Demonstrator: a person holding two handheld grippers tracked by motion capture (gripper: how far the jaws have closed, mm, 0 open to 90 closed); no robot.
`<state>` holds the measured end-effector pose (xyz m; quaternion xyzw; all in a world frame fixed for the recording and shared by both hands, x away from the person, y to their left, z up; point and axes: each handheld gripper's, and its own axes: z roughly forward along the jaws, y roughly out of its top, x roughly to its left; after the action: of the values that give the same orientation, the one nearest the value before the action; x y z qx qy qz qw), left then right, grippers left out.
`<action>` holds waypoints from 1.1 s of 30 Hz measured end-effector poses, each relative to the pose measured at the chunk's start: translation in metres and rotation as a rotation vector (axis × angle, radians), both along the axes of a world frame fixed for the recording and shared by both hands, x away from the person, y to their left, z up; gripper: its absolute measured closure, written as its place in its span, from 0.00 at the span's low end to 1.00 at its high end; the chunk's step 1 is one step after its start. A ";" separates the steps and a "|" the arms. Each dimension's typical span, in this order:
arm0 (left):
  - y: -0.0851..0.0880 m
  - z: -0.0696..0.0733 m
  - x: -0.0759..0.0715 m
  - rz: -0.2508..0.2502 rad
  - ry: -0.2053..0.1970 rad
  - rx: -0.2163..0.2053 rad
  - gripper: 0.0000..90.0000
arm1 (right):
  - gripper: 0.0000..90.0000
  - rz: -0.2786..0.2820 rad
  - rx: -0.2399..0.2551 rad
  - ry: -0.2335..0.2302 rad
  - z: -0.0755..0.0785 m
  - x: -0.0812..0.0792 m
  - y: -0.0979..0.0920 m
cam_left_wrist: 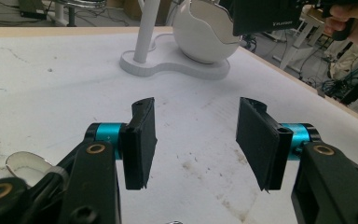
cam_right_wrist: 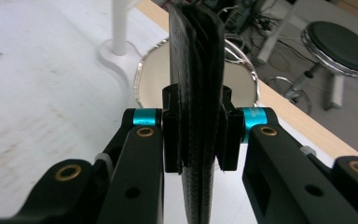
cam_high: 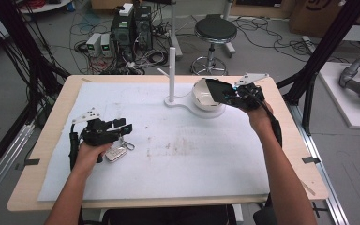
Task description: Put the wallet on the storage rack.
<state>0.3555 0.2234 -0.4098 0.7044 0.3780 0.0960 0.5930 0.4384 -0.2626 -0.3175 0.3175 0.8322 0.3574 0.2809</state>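
- The fingers (cam_right_wrist: 196, 140) of the right gripper (cam_high: 243, 96) are squeezing a black wallet (cam_right_wrist: 196, 70) from both sides, so the wallet is standing on its thin edge between them.
- The fingers (cam_left_wrist: 142, 140) of the left gripper (cam_high: 104, 131) are standing apart with nothing between them, low over the desk (cam_high: 51, 122).
- A bunch of keys (cam_high: 118, 152) is lying on the white mat (cam_high: 192, 159) just beside the left hand (cam_high: 90, 152).
- Farther off, the right hand (cam_high: 258, 115) is holding the wallet up in the air, right at the rim of the white bowl (cam_high: 205, 96).
- The bowl is sitting on a white stand (cam_high: 172, 75) with a tall post at the far side of the desk.
- I think the job now is putting the wallet into the bowl.
- To do it well, the hand should be bringing the wallet over the middle of the bowl and tipping it down first.
- The fingers should be letting go only when the wallet is low inside, so it is not bumping the rim or falling onto the desk.
- The wallet is showing small pale letters in the left gripper view, but they are too blurry to read.
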 end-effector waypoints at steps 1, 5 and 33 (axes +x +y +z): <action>0.000 0.000 0.000 -0.001 0.003 -0.005 0.53 | 0.85 -0.008 -0.009 -0.004 -0.001 0.001 0.001; 0.000 0.000 0.000 -0.001 0.004 -0.003 0.53 | 0.84 -0.010 -0.036 -0.039 -0.004 0.004 0.008; 0.002 -0.001 0.002 0.005 0.011 -0.012 0.53 | 0.85 0.061 -0.269 -0.137 -0.008 0.046 0.043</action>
<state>0.3571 0.2250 -0.4113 0.7005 0.3836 0.0912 0.5949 0.4843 -0.2196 -0.3258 0.2266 0.8606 0.2721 0.3660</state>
